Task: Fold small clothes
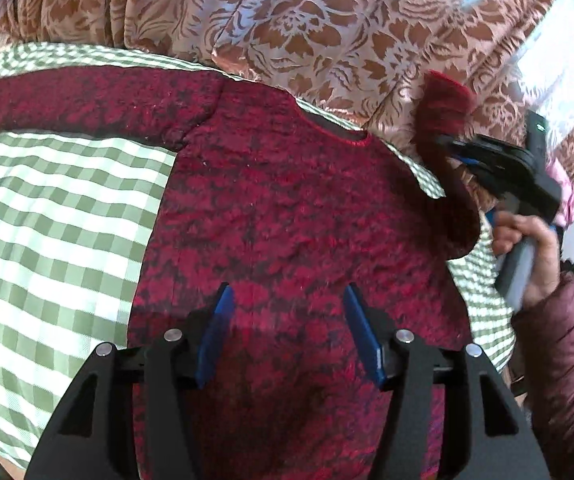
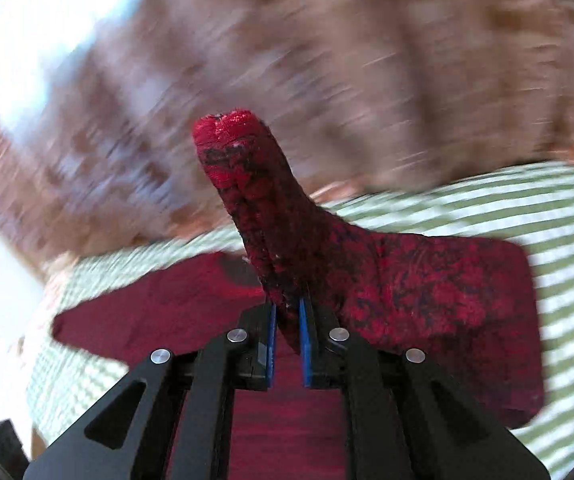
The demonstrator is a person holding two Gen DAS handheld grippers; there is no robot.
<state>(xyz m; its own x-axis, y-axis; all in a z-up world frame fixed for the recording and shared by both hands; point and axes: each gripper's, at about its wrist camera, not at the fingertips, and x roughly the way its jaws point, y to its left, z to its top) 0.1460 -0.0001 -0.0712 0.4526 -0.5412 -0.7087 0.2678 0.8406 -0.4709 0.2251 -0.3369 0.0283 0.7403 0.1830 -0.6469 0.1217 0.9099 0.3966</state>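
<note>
Green-and-white checked cloth [image 1: 59, 216] covered the work surface, and behind it hung a brown floral curtain [image 1: 307, 20] with bright window light at the upper right.

A small fuzzy sweater [image 1: 287, 216], deep red mottled with black, lay flat on the checked cloth with its neckline toward the curtain. One sleeve [image 1: 87, 96] stretched straight out to the left along the cloth. The other sleeve [image 2: 247, 184] was lifted off the surface, standing up as a narrow tube with its cuff uppermost.

The left gripper [image 1: 287, 332] hovered over the sweater's lower body, its blue-padded fingers [image 1: 217, 332] spread wide with nothing between them. The right gripper [image 2: 287, 340] was clenched on the raised sleeve, the blue pads [image 2: 271, 344] pressed close on either side of the fabric. From the left wrist view, the person's right hand [image 1: 535, 256] gripped its handle at the right edge of the surface.

The right wrist view was heavily motion-blurred, so the curtain and the check pattern smeared into streaks. The sweater's hem was hidden beneath the left gripper's body.

Bare checked cloth lay to the left of the sweater below the flat sleeve; on the right the sweater lay near the cloth's edge.
</note>
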